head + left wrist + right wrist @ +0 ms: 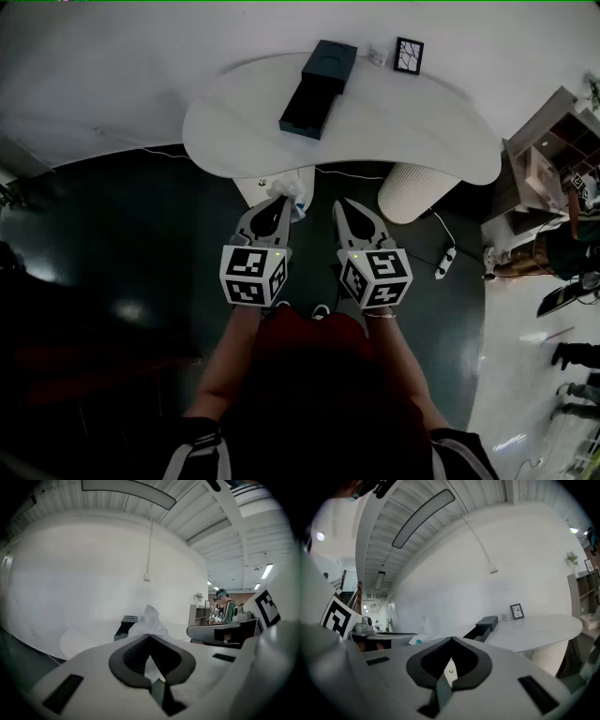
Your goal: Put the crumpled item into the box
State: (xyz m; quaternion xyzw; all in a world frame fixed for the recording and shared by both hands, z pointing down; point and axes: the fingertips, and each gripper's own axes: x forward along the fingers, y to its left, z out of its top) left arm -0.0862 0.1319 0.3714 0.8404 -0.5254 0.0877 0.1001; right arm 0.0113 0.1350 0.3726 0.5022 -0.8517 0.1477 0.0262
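Observation:
A crumpled clear plastic item (298,200) sticks out past the tips of my left gripper (281,200), which is shut on it; in the left gripper view the plastic (150,620) rises just beyond the closed jaws of the left gripper (150,636). A dark box (319,84) lies on the far side of the white table (412,122) with its inner tray slid out toward me. It also shows in both gripper views as the box (125,623) and the box (485,623). My right gripper (345,204) is held beside the left one, below the table's near edge. It is shut with nothing in it (451,639).
A small framed picture (409,55) stands at the table's back edge. The table rests on a ribbed white pedestal (412,192). A power strip (445,262) and cable lie on the dark floor. Shelving (553,150) and people stand far right.

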